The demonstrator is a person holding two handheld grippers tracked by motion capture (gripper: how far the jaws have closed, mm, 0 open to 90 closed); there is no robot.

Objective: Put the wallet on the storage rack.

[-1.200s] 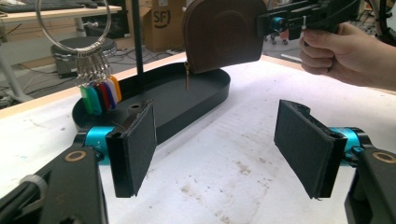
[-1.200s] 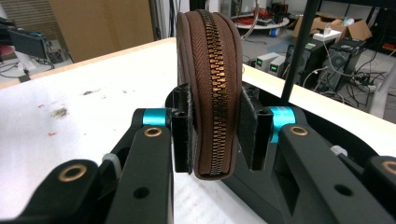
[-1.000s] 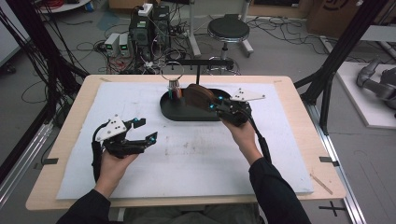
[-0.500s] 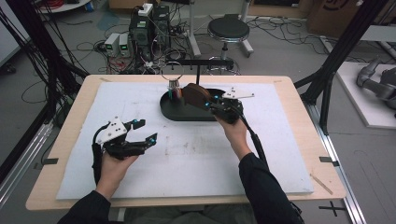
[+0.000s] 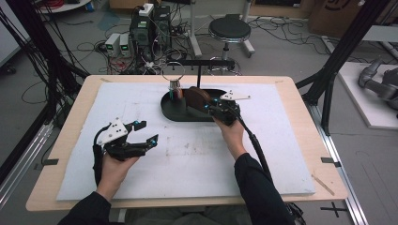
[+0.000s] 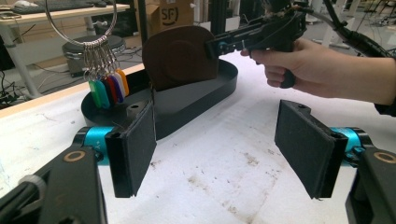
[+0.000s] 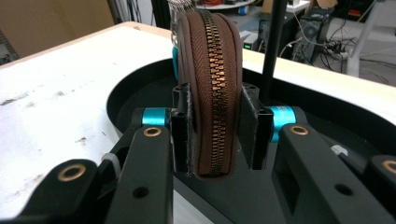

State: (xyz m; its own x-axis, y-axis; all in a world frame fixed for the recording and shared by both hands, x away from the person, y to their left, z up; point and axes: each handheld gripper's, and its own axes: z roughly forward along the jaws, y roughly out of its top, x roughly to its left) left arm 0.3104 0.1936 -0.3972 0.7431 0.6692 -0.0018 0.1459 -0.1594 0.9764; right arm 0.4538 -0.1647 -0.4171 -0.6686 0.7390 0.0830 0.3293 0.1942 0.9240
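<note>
Clamped on brown zip pouch at right gripper; gaping wide, empty, at left gripper. Could snag key ring at ten o'clock, tipping black tray.

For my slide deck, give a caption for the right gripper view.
Right gripper clamps a brown zippered pouch upright over the black oval tray.

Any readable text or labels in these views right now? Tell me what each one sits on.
"SF" with a mark after it: cardboard box behind the table, left gripper view.
Coloured key tags on the ring: no print readable.
Cardboard box at top right, high view: marking too blurred.
</note>
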